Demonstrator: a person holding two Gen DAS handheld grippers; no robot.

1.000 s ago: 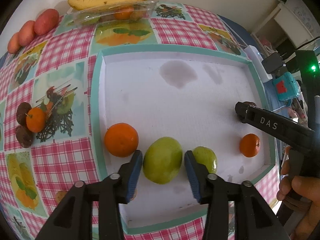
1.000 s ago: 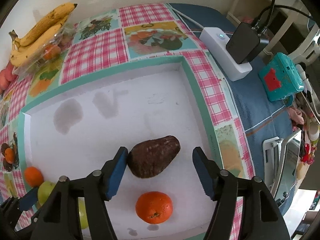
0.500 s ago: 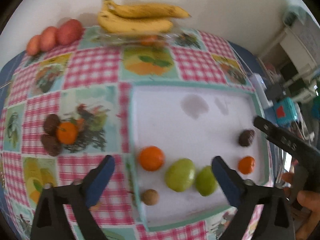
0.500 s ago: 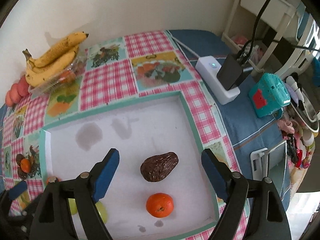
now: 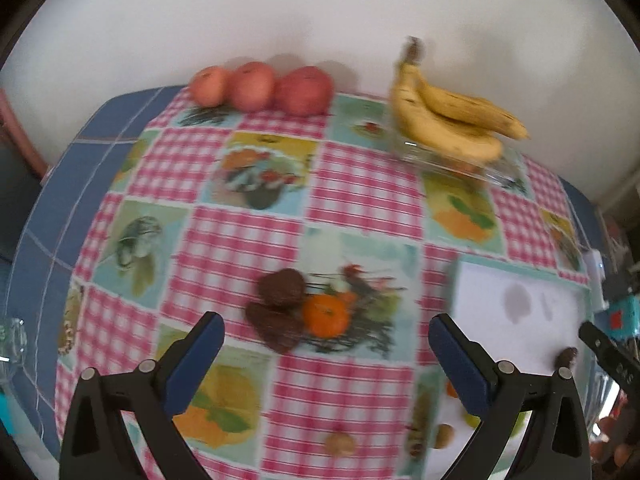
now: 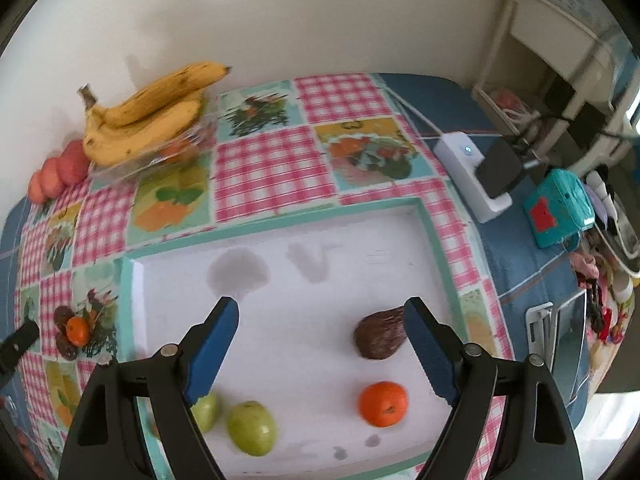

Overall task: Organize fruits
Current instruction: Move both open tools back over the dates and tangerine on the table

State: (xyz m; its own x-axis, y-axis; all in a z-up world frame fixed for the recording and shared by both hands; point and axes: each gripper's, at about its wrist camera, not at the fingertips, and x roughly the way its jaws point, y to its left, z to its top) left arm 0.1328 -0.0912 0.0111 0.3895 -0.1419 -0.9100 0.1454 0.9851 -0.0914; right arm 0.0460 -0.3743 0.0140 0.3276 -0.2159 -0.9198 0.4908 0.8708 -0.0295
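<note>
An orange (image 5: 324,315) lies on the checked cloth (image 5: 360,196) touching two brown fruits (image 5: 280,300), one at its left and one nearer; this cluster sits between and just beyond the tips of the left gripper (image 5: 326,354), whose jaws stand wide apart and hold nothing. The left wrist view is blurred. At the far edge of the cloth, against the wall, three red apples (image 5: 262,86) sit in a row at the left, and a bunch of bananas (image 5: 448,124) rests on a clear box (image 5: 456,160) at the right. A small round brown fruit (image 5: 339,444) lies on the cloth near the camera.

To the right is a white tray (image 6: 280,264) with a teal rim. In the right wrist view it holds a brown fruit (image 6: 378,338) at the right, partly behind the right finger, a second orange (image 6: 383,403) nearer than it, and two green fruits (image 6: 252,428) at the near left, one partly hidden by the left finger. The right gripper (image 6: 320,354) hangs over the tray with its jaws wide apart, gripping nothing. Two grey stains mark the far part of the tray. Right of the cloth, on a blue cover, sit a white power block (image 6: 472,176) with a black plug and a teal box (image 6: 558,208).
</note>
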